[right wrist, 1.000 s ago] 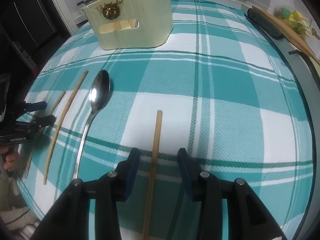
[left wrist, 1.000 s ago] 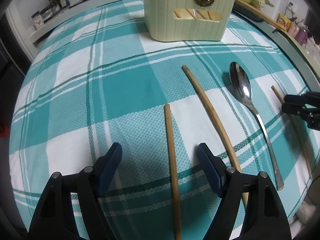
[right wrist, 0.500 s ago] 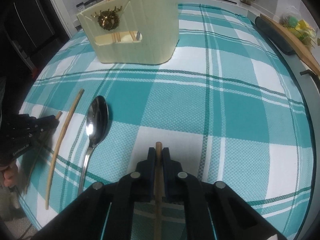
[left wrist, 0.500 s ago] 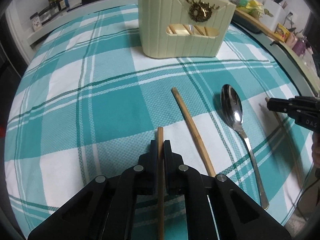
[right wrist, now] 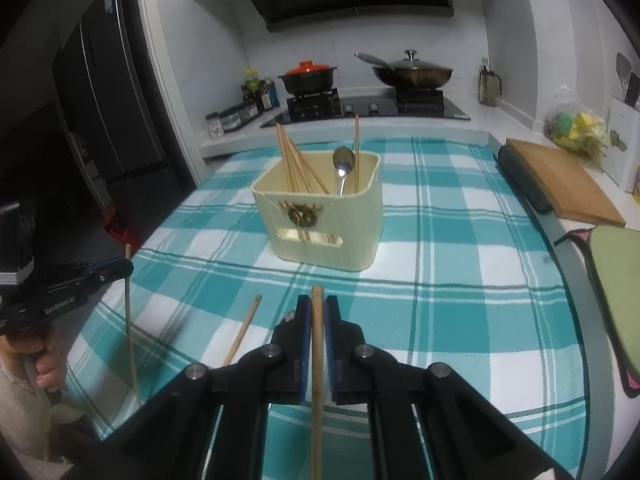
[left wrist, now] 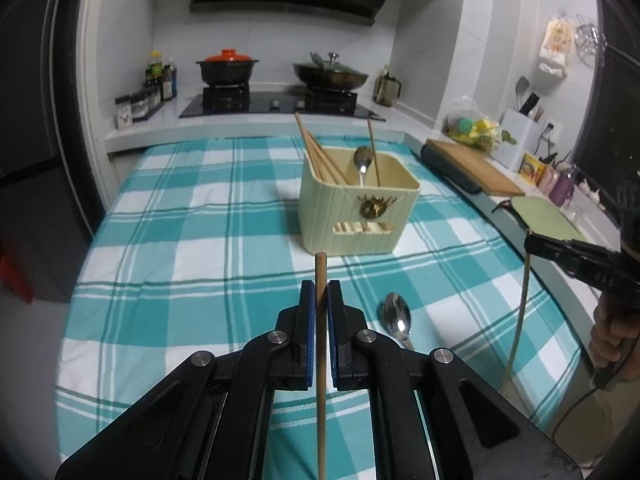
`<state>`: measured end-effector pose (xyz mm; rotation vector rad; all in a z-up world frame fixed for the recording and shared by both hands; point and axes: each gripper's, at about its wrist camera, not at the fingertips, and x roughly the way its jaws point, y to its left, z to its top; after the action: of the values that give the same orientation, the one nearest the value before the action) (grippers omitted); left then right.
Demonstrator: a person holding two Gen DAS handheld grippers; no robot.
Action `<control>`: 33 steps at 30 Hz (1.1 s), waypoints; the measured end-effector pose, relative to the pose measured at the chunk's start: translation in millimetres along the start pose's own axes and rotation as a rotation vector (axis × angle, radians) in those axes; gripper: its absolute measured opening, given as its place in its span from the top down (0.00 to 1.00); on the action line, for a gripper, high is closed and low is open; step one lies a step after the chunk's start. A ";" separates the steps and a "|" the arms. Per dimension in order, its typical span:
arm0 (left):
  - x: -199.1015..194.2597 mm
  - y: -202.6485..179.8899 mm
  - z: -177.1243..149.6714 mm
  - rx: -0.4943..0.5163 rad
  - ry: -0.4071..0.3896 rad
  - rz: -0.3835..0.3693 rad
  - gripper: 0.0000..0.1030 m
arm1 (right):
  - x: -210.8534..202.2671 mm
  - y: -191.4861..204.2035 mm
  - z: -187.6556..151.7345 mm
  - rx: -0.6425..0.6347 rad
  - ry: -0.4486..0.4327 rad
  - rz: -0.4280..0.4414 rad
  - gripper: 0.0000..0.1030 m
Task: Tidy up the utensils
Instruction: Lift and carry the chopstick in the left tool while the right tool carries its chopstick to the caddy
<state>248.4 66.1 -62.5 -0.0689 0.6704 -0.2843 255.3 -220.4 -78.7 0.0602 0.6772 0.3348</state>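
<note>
Two chopsticks, one clamped in each hand-held gripper (left wrist: pixel 319 296) (right wrist: pixel 317 312)

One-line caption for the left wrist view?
Left tool shut on a chopstick, facing the cream holder on a checked cloth.

Left gripper (left wrist: pixel 320 296) and right gripper (right wrist: pixel 316 312): black angular linkage arms with round silver screw heads, fingers lined with blue pads (left wrist: pixel 306 332). White lettering marks the bodies. A pale sleeve (right wrist: pixel 16 408) covers the left wrist.
</note>
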 end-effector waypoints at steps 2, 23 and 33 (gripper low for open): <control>-13.0 0.0 3.3 -0.010 -0.035 -0.008 0.96 | -16.1 5.9 3.6 -0.012 -0.040 -0.001 0.94; -64.2 -15.2 13.1 -0.033 -0.163 -0.065 0.96 | -81.5 31.0 18.9 -0.069 -0.242 -0.008 0.94; -62.5 -9.9 22.1 -0.040 -0.150 -0.063 0.96 | -75.4 26.8 20.8 -0.078 -0.228 -0.018 0.94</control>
<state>213.1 73.6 -6.0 -0.1484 0.5253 -0.3229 205.7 -218.3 -12.5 0.0171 0.4381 0.3311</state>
